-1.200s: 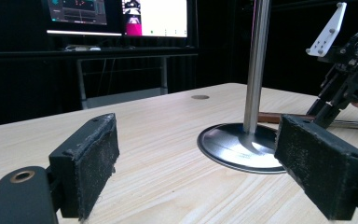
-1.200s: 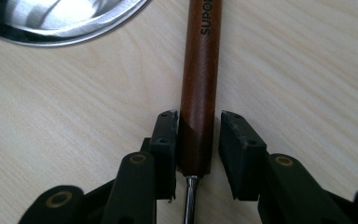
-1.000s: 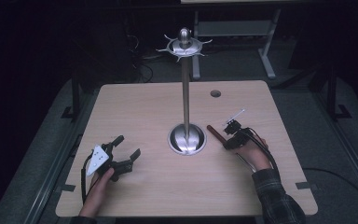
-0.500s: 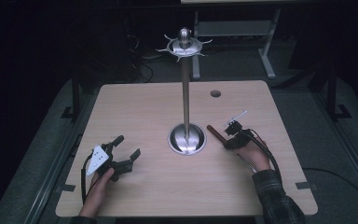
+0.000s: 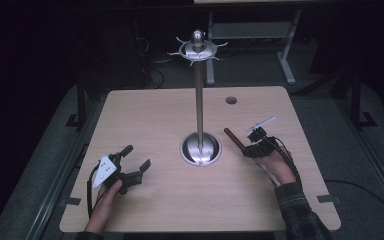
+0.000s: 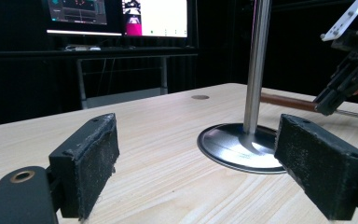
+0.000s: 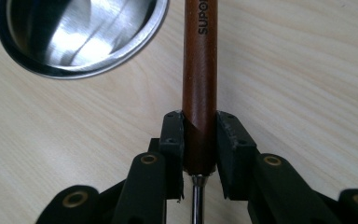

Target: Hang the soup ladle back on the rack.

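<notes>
A tall metal stand (image 5: 199,100) rises from a round shiny base (image 5: 200,149) at the table's middle, with a ring of hooks (image 5: 198,50) on top. My right gripper (image 5: 249,148) lies low over the table right of the base, shut on a brown wooden handle (image 5: 232,137) that points toward the base. In the right gripper view the pads (image 7: 170,135) squeeze the handle (image 7: 200,70) near its end, where a thin metal shaft leaves it. My left gripper (image 5: 136,156) rests on the table at the front left, open and empty (image 6: 196,163).
A round cable hole (image 5: 231,100) sits near the table's far edge. The wooden table (image 5: 155,110) has bare room between the two hands. Lit monitors (image 6: 116,16) stand on a desk beyond the table. Dark floor surrounds everything.
</notes>
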